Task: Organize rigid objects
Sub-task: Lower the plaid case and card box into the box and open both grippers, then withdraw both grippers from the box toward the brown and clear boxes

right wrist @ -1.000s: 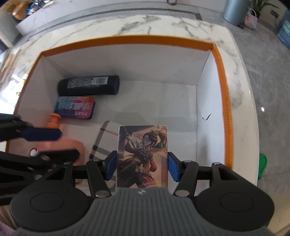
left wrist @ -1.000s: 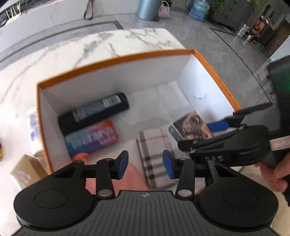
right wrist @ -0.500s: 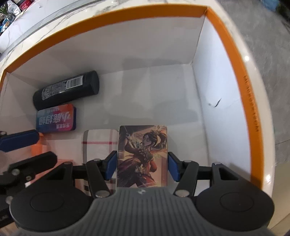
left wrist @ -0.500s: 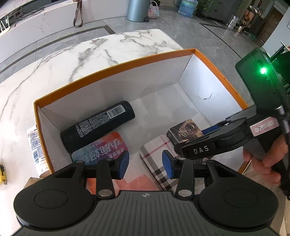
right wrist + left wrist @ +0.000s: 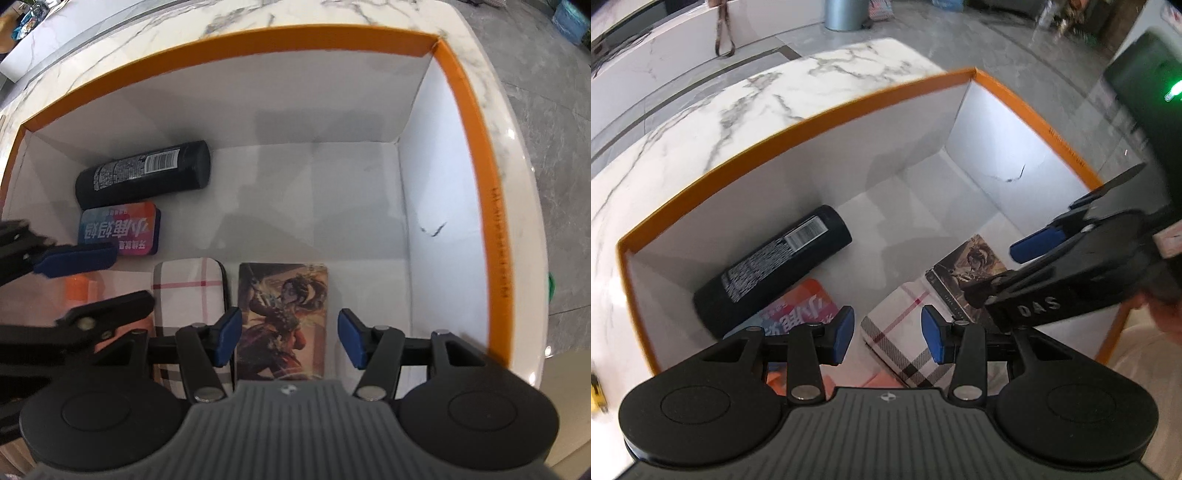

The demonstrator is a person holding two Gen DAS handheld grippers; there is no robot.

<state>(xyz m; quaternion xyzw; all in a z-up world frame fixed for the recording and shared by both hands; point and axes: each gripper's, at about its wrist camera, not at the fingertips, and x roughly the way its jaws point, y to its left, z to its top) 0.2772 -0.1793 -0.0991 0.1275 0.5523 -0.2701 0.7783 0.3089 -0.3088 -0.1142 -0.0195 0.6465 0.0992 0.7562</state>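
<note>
Orange-rimmed box, white inside, standing on a marble counter.

Contents, placed by the box: black can lying on its side along the far-left wall; tin just nearer than the can; plaid case at the near side, middle; card box flat on the floor, just right of the case, apparently touching it. A peach item with an orange cap lies left of the case, partly hidden.

Right gripper: pads spread wide, holding nothing; the card box sits directly below and between them, with a gap at each side.

Left gripper: likewise spread and empty, hovering over the case's left edge.

Step in hand, by judgement: the card box looks set down and let go. Next move calls for lifting the right gripper straight up clear of the rim without nudging the card box, then fetching another item.
</note>
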